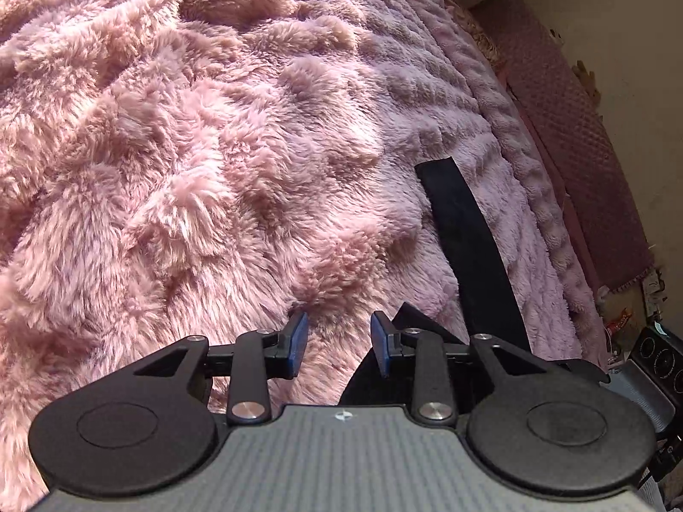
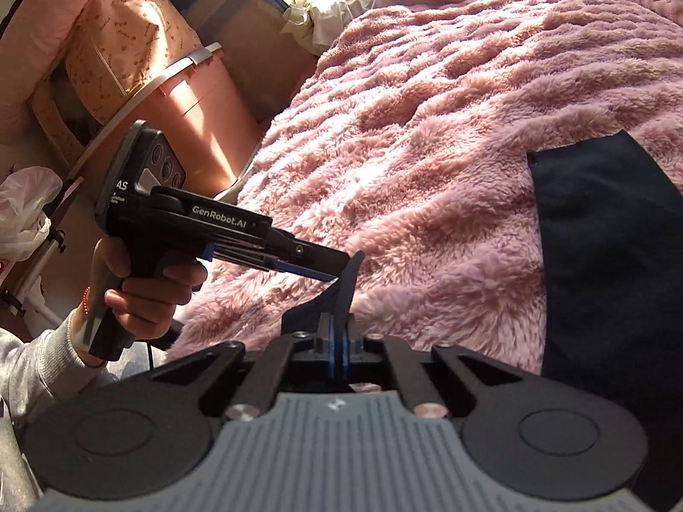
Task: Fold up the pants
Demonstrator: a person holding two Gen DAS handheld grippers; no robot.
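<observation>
Left gripper point(image 1: 339, 345): I see its blue pads spread wide over the pink fuzzy blanket point(image 1: 192, 149) with nothing between them; its right finger sits just beside a raised corner of the pants point(image 1: 469, 247).
Right gripper point(image 2: 337, 347): I read the pads as pressed together on a dark fold of the pants, though the pinch is partly hidden.
Pants: black, lying on the blanket, one leg stretching away.
Left hand point(image 2: 141, 298): wrapped round the handle.
</observation>
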